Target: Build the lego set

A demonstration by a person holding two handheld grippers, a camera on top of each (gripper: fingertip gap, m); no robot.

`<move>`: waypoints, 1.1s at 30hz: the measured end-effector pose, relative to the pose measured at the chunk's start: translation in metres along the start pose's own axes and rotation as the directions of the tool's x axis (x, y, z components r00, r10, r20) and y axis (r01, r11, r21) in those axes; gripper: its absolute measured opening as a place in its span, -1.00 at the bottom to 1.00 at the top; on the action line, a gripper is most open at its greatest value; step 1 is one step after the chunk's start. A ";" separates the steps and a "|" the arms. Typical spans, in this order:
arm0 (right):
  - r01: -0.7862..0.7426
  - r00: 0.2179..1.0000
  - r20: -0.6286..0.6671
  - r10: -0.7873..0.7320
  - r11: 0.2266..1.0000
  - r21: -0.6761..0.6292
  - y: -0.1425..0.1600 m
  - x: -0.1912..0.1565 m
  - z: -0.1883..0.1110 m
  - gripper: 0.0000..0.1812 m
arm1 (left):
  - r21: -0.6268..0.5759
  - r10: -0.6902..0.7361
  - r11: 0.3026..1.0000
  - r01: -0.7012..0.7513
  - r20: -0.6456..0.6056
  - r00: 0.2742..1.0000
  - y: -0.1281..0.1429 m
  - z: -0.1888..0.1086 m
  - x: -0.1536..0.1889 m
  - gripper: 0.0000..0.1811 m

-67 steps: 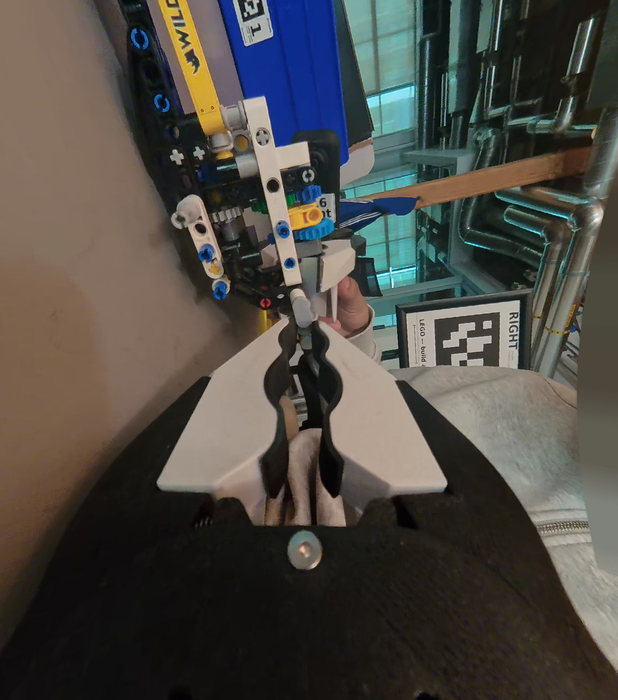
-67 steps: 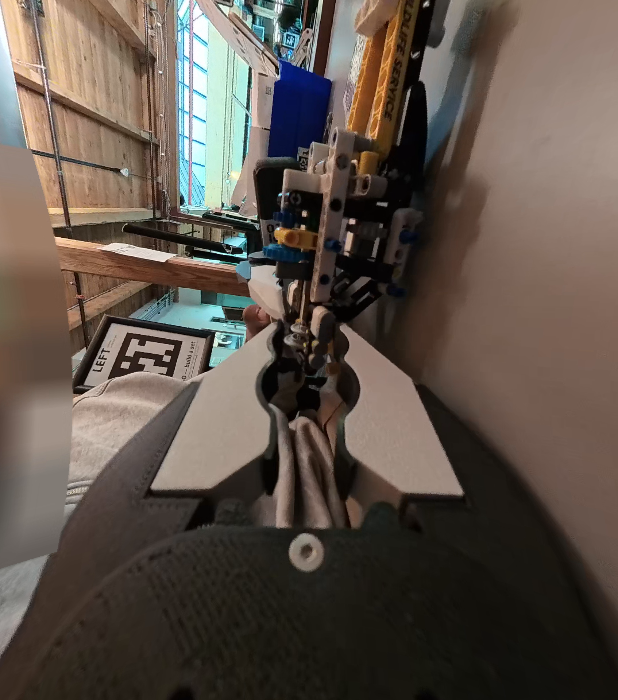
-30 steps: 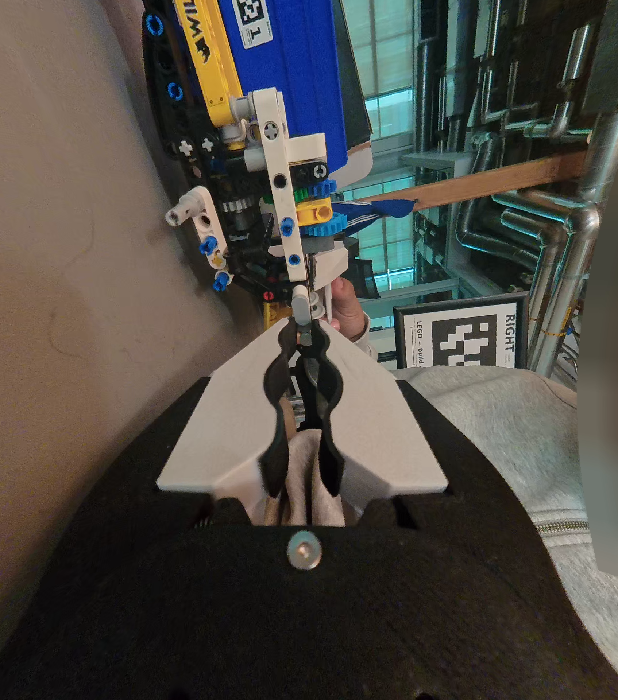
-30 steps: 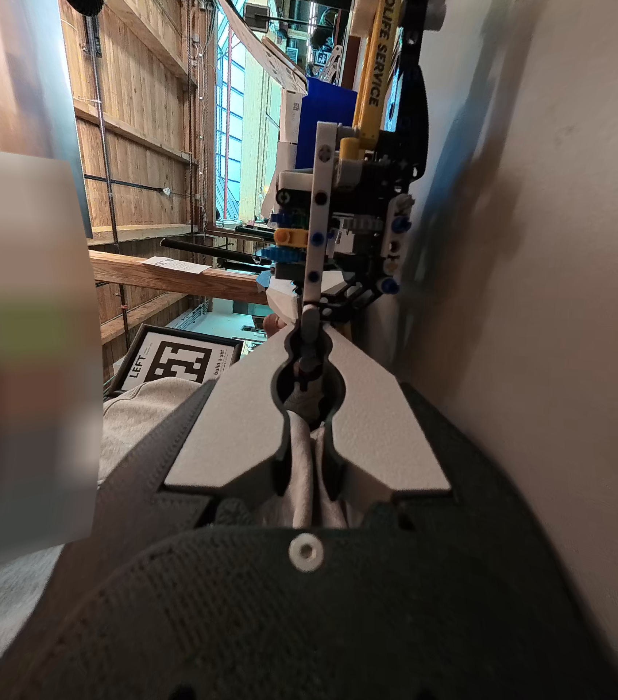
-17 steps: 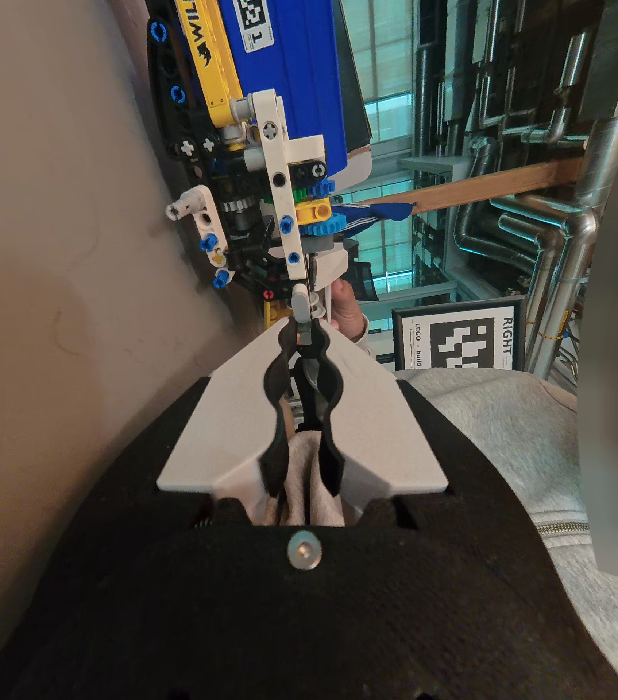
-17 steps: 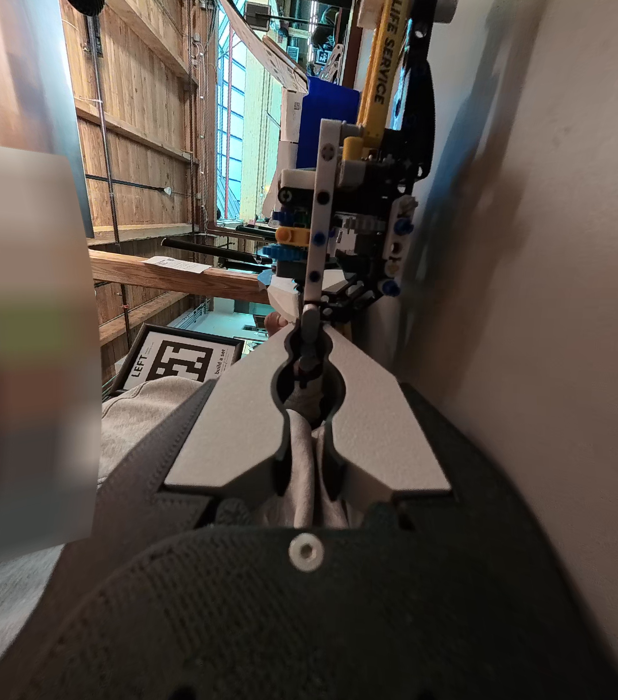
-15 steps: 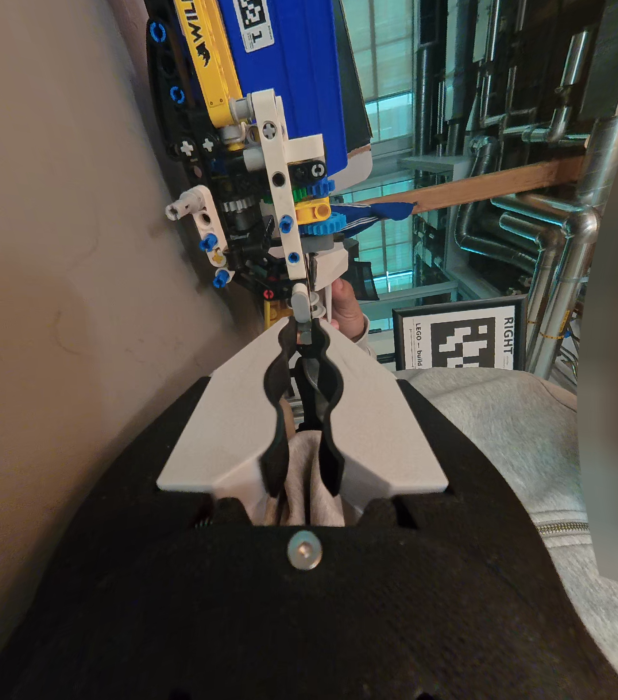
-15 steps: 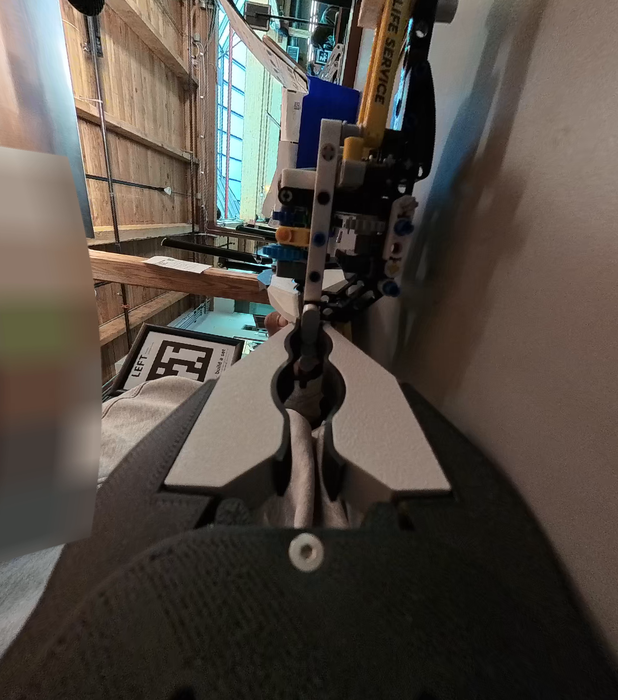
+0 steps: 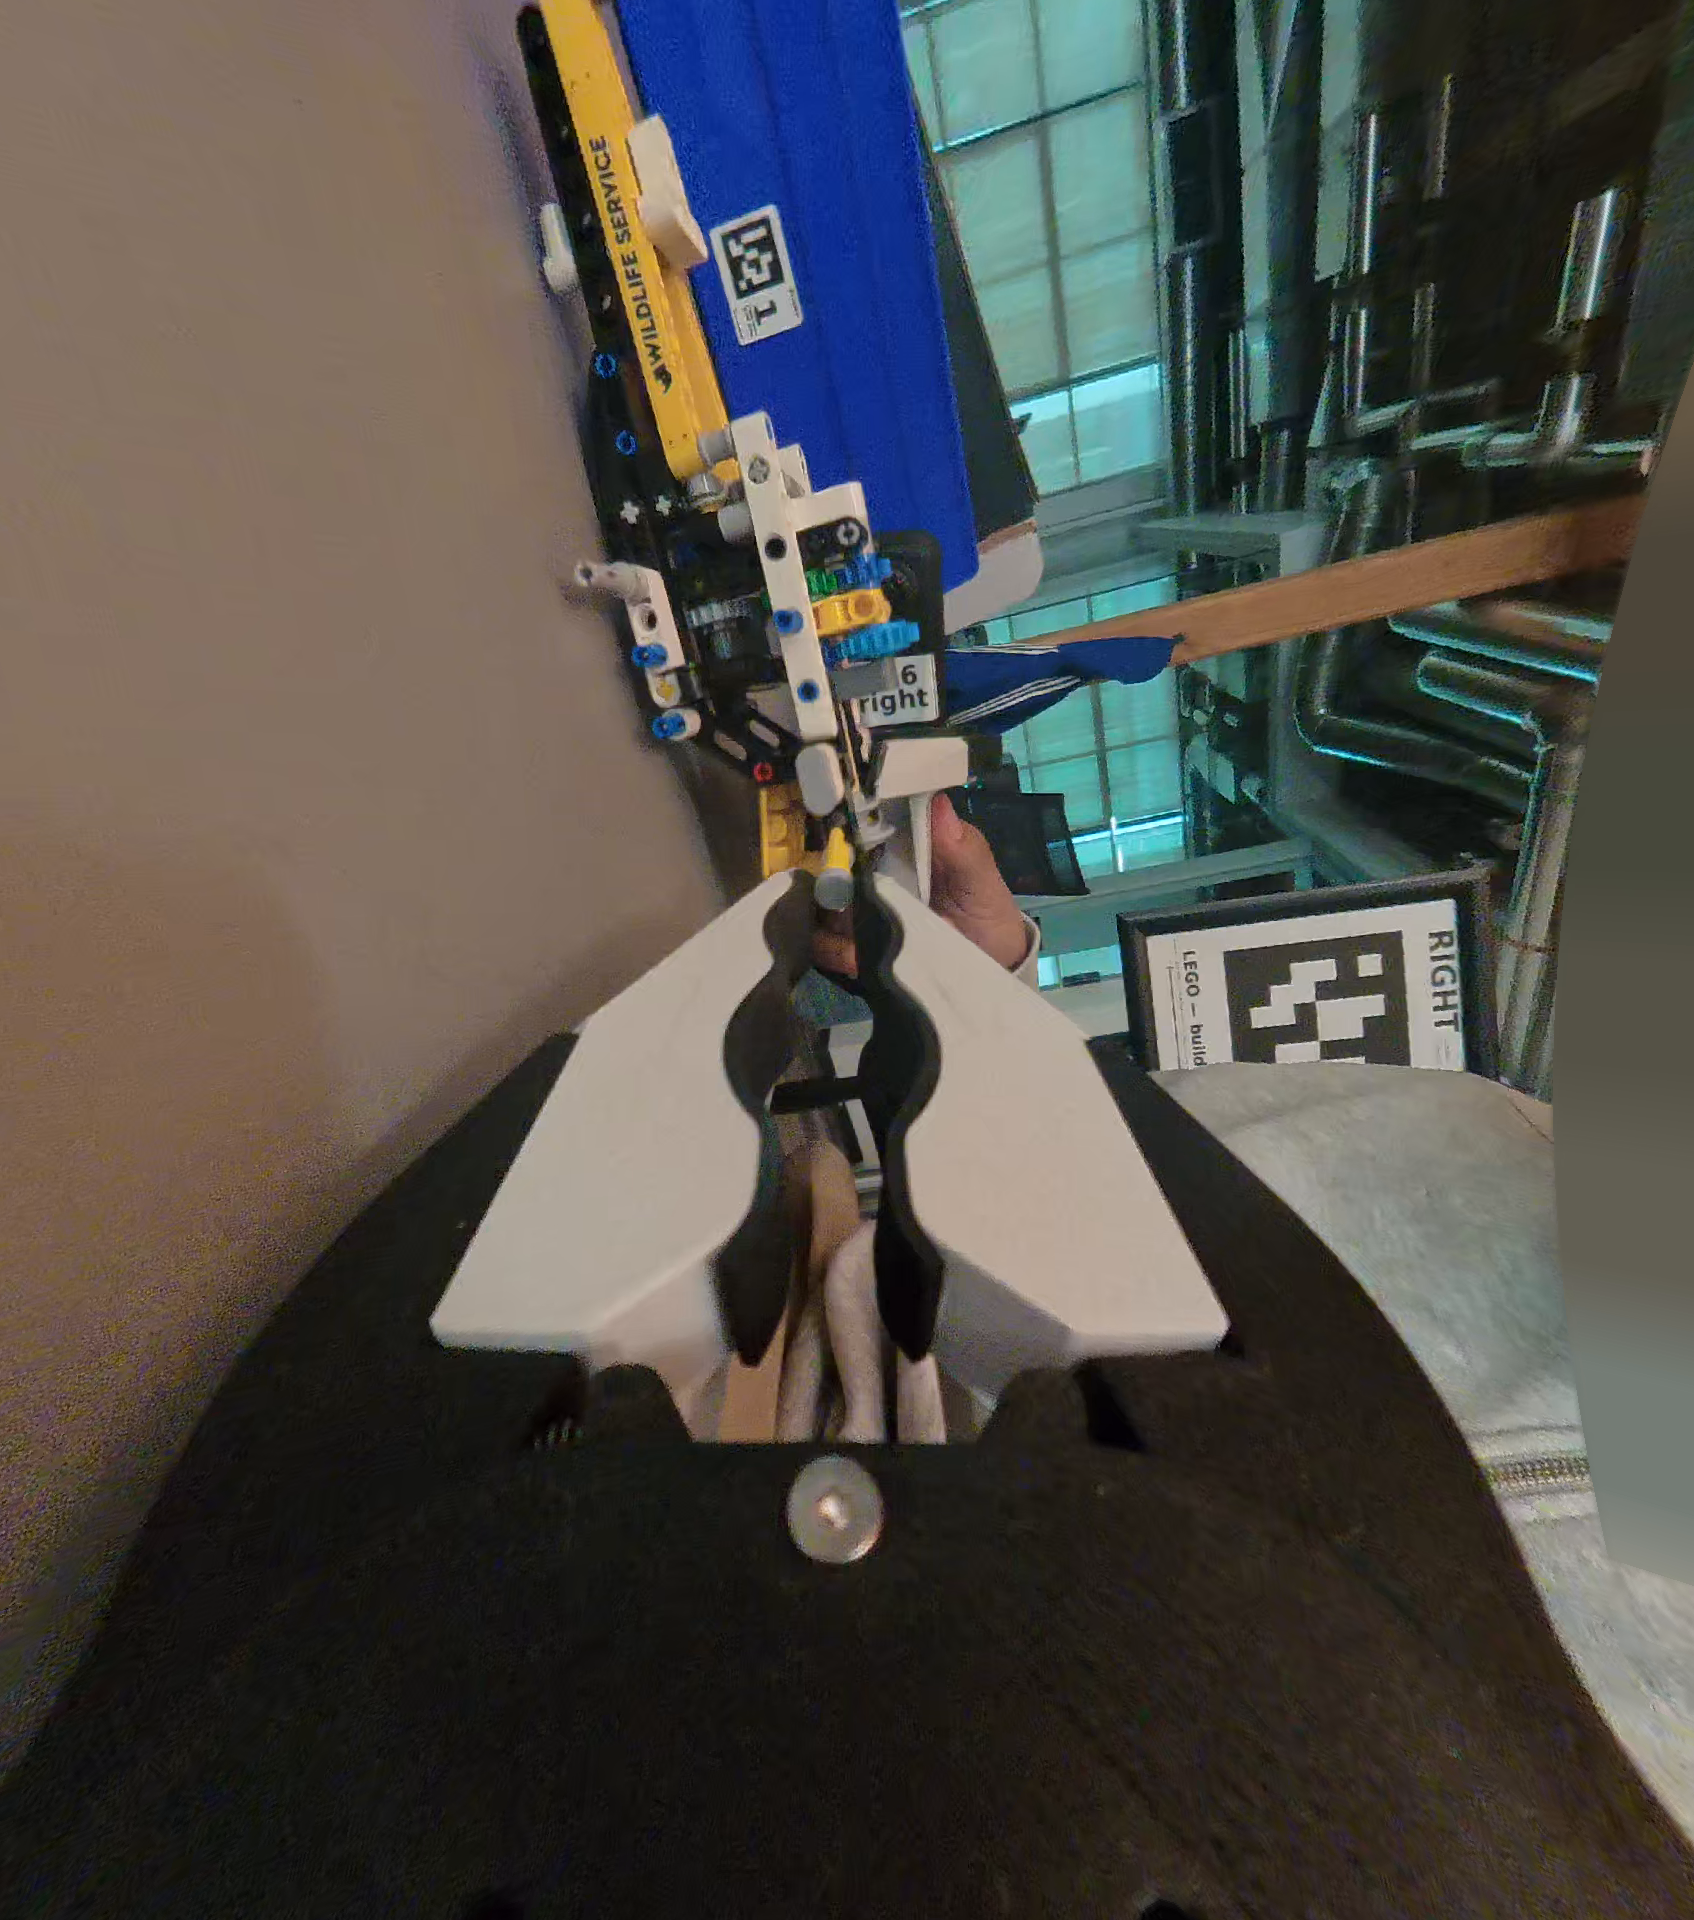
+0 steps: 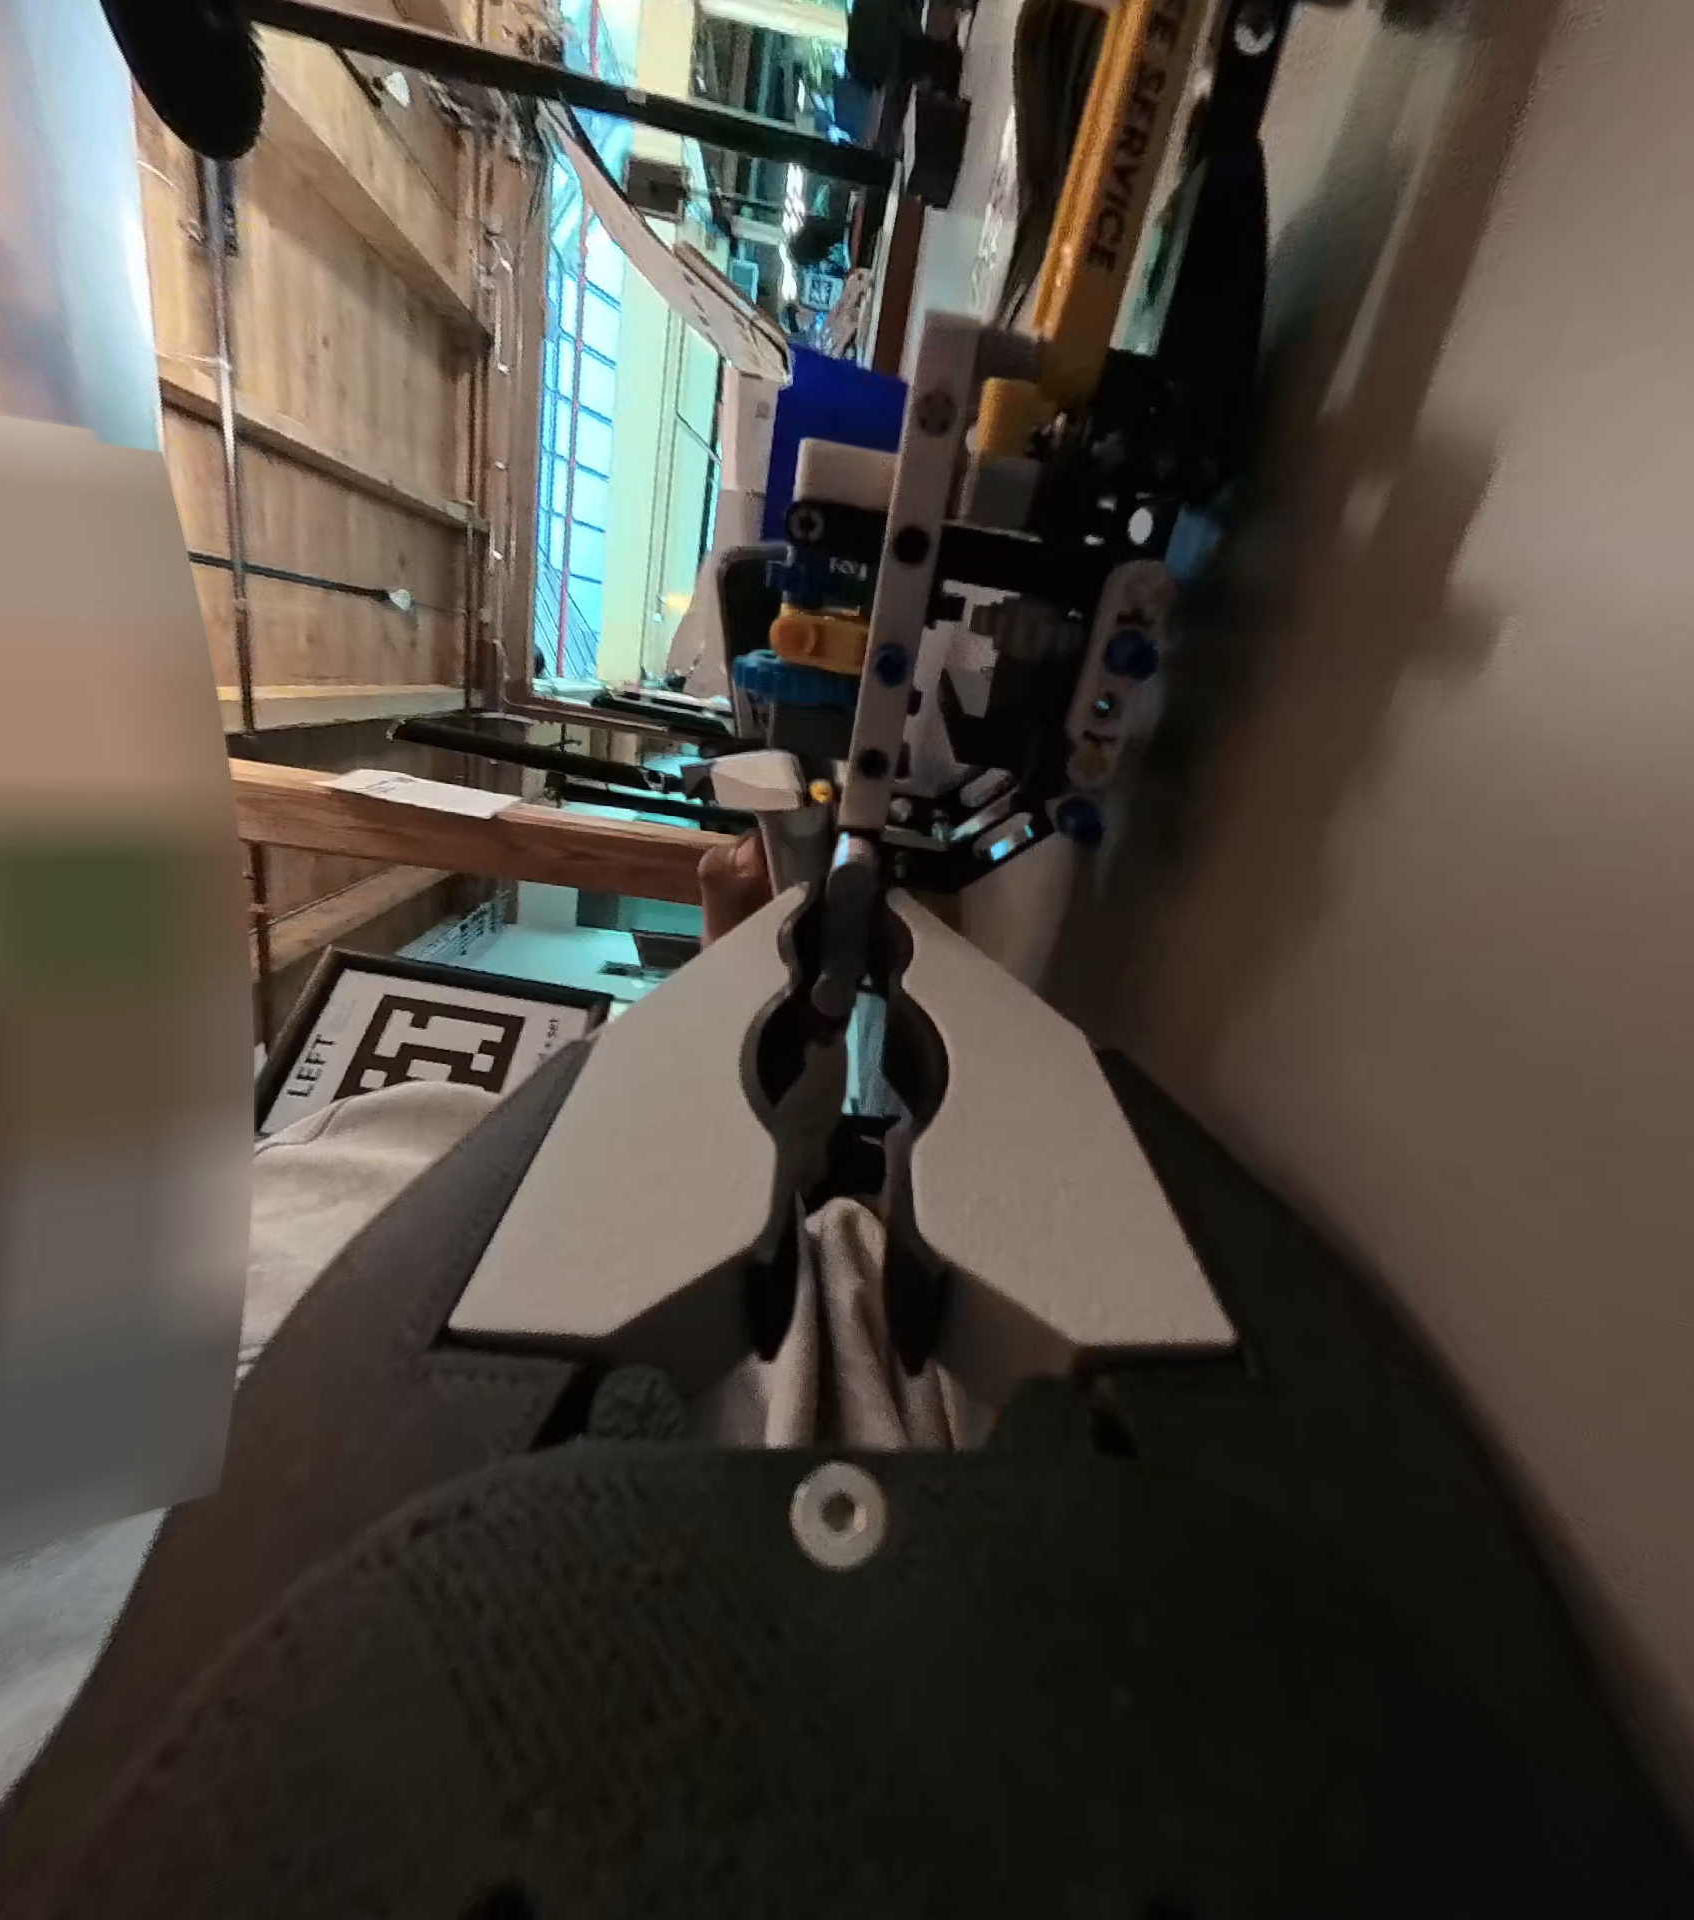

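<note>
A: Left claw (image 9: 838, 894) is seen nearly closed, its tips pinched on a small grey pin (image 9: 834, 889) at the lower end of the model (image 9: 770, 623). A yellow piece sits just above the pin.

B: Right claw (image 10: 848, 914)?

A: Closed down on a grey pin (image 10: 851, 873) as well, at the foot of the white beam (image 10: 900, 623). The same model (image 10: 1009, 665) is held from the opposite side; right view is blurred.

B: Model position?

A: Held in the air between both claws, close beside the desk (image 9: 199, 727), which fills one side of each view. Contact with the desk cannot be told. A long yellow lettered beam (image 9: 640, 291) is noted running off from the model, with black beams alongside, blue pins, and a blue gear (image 9: 864, 642) under a yellow connector.

B: Surroundings?

A: A blue box (image 9: 822, 260) with a coded sticker lies behind the model. A framed marker card (image 9: 1310, 987) is noted beside a grey sleeve (image 9: 1342, 1195). A hand (image 9: 968, 883) is seen just behind the left claw's tips. A second framed card (image 10: 417, 1049) shows in the right view.
</note>
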State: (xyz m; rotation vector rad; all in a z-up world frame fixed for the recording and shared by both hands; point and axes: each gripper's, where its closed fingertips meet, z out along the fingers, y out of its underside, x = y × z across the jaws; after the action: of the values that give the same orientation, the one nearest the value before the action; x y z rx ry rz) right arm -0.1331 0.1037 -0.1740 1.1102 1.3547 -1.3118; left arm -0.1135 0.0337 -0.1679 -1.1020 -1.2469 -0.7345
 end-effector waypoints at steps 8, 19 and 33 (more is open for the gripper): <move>0.021 0.999 -0.033 -0.024 0.996 -0.089 0.014 0.004 0.010 -0.94 | -0.092 -0.042 0.995 0.037 -0.059 0.997 0.020 0.014 0.009 -0.94; 0.085 0.986 -0.135 -0.101 0.989 -0.120 0.019 0.004 -0.012 -0.69 | -0.125 -0.038 0.992 0.033 -0.031 0.999 0.027 0.018 0.005 -0.95; 0.087 0.987 -0.120 -0.108 0.981 -0.173 0.035 0.003 -0.041 -0.73 | -0.167 -0.021 0.986 0.019 -0.007 1.000 0.034 0.022 0.002 -0.95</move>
State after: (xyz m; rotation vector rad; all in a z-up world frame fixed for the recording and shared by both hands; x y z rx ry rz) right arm -0.1000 0.1454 -0.1821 1.0383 1.6022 -1.1874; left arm -0.0903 0.0659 -0.1750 -1.2222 -1.2070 -0.8707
